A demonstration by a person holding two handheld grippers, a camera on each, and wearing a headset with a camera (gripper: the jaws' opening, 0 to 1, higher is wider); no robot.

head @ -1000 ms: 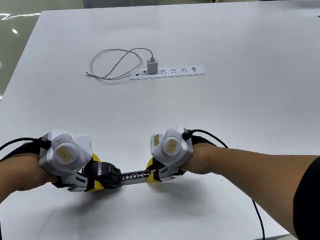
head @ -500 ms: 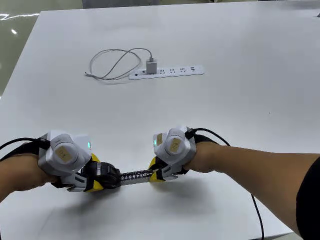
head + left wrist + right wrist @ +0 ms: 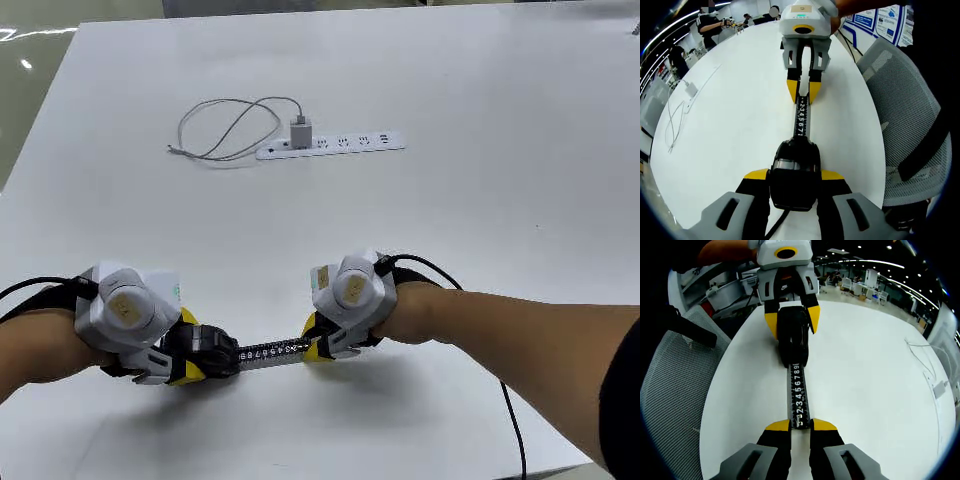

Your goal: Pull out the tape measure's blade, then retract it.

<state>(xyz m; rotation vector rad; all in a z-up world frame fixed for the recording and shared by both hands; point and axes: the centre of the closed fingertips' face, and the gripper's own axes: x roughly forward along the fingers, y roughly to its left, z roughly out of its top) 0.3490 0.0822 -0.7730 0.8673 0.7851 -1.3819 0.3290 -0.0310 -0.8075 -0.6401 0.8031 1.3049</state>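
Note:
A black tape measure case [image 3: 205,352] lies near the table's front edge, and my left gripper [image 3: 188,358] is shut on it. In the left gripper view the case [image 3: 795,172] sits between the yellow-tipped fingers. A short black blade with white numbers [image 3: 270,351] runs from the case to my right gripper [image 3: 313,347], which is shut on the blade's end. In the right gripper view the blade [image 3: 797,396] stretches from my fingertips [image 3: 779,426] to the case [image 3: 793,335], showing numbers up to about 9.
A white power strip [image 3: 330,144] with a plugged charger [image 3: 301,133] and a looped white cable [image 3: 225,125] lies at the back left of the white table [image 3: 450,200]. A grey mesh chair [image 3: 900,100] stands beside the table. A black cable [image 3: 510,420] trails from my right arm.
My right gripper has moved slightly to the right with the blade's end, so a little more blade is out. The left gripper and case have stayed put.

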